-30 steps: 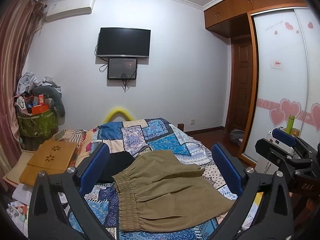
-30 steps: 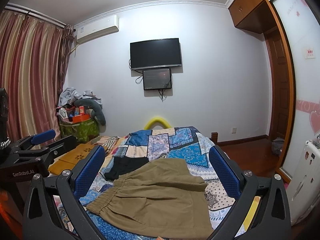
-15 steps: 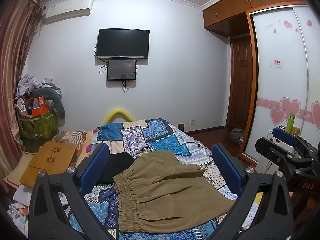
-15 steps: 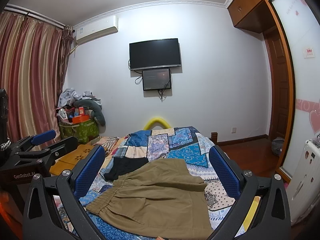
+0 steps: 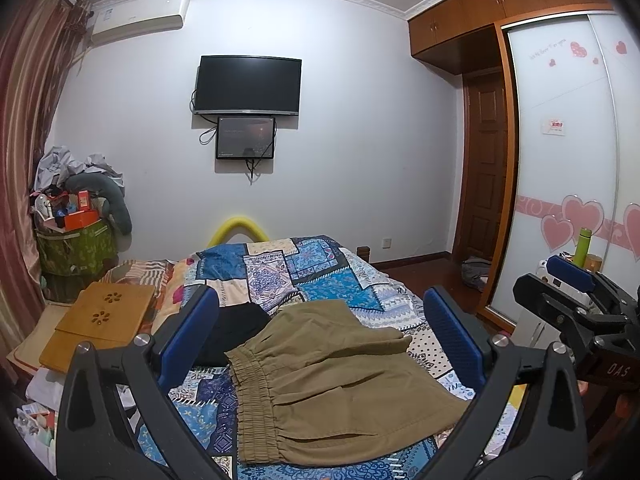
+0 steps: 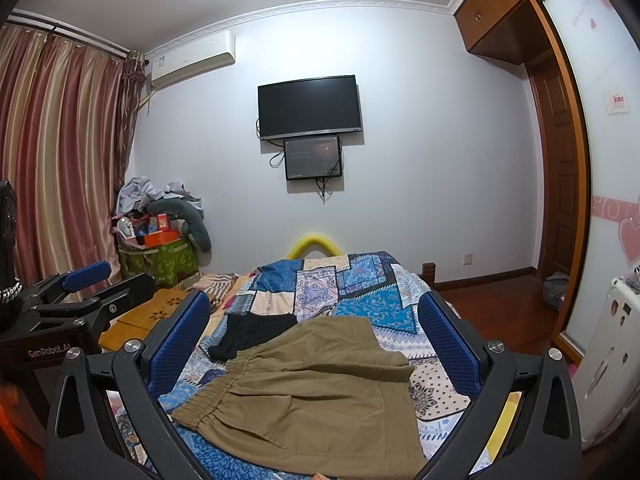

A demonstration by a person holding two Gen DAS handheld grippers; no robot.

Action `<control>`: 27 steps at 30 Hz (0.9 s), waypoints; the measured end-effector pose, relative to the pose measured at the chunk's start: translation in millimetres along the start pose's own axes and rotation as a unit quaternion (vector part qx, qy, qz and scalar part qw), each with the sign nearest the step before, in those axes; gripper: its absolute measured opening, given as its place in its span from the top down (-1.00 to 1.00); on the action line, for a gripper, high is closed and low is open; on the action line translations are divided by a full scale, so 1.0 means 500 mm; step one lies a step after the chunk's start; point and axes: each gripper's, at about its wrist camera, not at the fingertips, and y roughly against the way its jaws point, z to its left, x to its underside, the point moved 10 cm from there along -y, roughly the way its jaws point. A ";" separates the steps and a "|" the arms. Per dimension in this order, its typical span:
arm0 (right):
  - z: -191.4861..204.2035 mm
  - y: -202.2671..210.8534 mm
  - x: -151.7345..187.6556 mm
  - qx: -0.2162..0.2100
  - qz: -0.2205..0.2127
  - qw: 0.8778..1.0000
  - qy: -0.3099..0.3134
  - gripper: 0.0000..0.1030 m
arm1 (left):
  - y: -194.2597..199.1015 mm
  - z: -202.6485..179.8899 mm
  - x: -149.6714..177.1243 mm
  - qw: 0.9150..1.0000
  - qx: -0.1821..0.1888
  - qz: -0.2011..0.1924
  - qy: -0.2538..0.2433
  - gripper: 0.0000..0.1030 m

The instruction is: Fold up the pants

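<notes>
Left wrist view: left gripper jaws wide apart, nothing between them, above khaki pants that lie folded on the patchwork bed, elastic waistband to the left, a black garment just beside the waistband; right gripper at the right edge. Right wrist view: right gripper jaws also wide apart and empty, pants on the bed below, left gripper at the left edge.
</notes>
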 end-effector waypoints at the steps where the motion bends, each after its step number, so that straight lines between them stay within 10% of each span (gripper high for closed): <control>1: 0.000 0.000 0.000 0.000 0.000 1.000 0.001 -1.00 | 0.002 0.001 0.001 1.000 0.000 0.000 0.001 -1.00; 17: -0.032 -0.064 0.028 -0.004 0.031 0.999 -0.005 -1.00 | -0.079 0.039 0.031 0.999 -0.012 0.035 0.021 -1.00; 27: -0.164 -0.232 0.184 0.027 0.165 0.986 0.000 -1.00 | -0.318 0.186 0.180 0.978 -0.076 0.193 0.039 -1.00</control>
